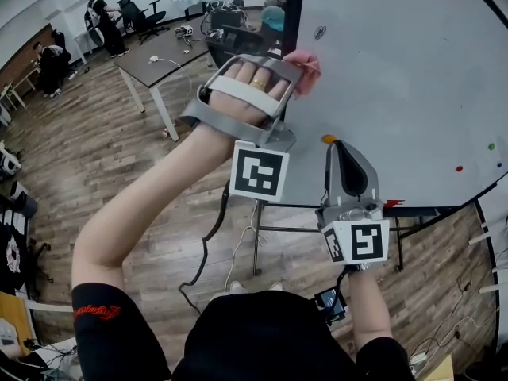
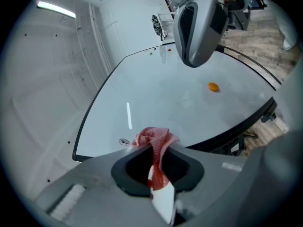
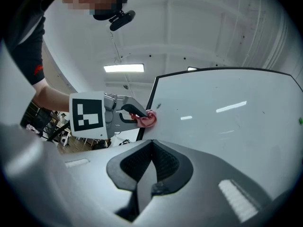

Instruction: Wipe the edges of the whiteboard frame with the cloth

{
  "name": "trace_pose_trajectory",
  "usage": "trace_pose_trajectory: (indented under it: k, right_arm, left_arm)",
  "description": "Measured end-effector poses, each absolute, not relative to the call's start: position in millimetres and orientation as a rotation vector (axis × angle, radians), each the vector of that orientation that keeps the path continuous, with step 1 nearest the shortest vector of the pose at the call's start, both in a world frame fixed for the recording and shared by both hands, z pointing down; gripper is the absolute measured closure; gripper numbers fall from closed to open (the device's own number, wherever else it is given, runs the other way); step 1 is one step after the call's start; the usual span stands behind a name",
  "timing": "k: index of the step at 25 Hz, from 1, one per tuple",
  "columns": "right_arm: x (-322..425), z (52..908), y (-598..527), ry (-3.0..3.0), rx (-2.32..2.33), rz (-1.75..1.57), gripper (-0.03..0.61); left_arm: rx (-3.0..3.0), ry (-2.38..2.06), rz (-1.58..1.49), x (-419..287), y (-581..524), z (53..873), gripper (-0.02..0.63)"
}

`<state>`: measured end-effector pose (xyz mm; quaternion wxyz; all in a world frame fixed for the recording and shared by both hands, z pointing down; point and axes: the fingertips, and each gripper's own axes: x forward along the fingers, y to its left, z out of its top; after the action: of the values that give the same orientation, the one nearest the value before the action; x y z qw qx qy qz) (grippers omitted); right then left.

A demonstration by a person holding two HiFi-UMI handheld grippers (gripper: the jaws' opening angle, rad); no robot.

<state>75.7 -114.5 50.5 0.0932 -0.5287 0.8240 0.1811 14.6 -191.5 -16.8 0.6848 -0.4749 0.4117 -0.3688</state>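
Jaws of the left gripper (image 2: 157, 150) pinch one cloth (image 2: 150, 135) by the whiteboard (image 2: 180, 103).

The cloth (image 2: 154, 137) is red-pink checked, the whiteboard (image 1: 397, 78) white, its frame (image 1: 294, 14) black.

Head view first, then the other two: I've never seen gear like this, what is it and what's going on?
There is no robot here. A person holds a hand-worked claw in each hand. The head view comes from a camera on their head, looking down. The other two pictures come from a camera riding on each claw. The left claw is shut on a pink cloth and holds it against the whiteboard, close to its black frame. The right claw is shut with nothing in it, held lower in front of the board. A small orange dot sits on the board.
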Motion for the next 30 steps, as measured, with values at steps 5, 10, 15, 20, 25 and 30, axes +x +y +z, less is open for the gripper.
trace_pose_trajectory:
  k: [5, 10, 15, 20, 25, 30]
  right_arm:
    - [73.3, 58.7, -118.2, 2.46, -1.567, 0.508, 0.577]
    - [72.1, 67.3, -119.8, 2.472, -1.564, 0.479, 0.577]
    - [73.8, 77.3, -117.3, 2.484, -1.565, 0.475, 0.577]
    - [70.9, 90.5, -117.6, 2.505, -1.577, 0.448, 0.577]
    - [68.5, 103.6, -119.6, 2.522, -1.585, 0.415, 0.577]
    - [70.9, 116.7, -123.5, 2.534, -1.593, 0.375, 0.577]
  left_arm:
    - [-1.069, 0.926, -0.839, 14.2, -195.0, -8.9, 0.568]
    - [-1.074, 0.916, -0.859, 14.7, -195.5, 4.5, 0.568]
    - [-1.064, 0.916, -0.859, 18.4, -194.4, 16.1, 0.568]
    - [-1.084, 0.913, -0.869, 14.2, -195.4, 28.6, 0.568]
    - [-1.106, 0.905, -0.884, 10.6, -196.6, 44.7, 0.568]
    - [-1.131, 0.894, -0.894, 13.3, -199.1, 61.2, 0.568]
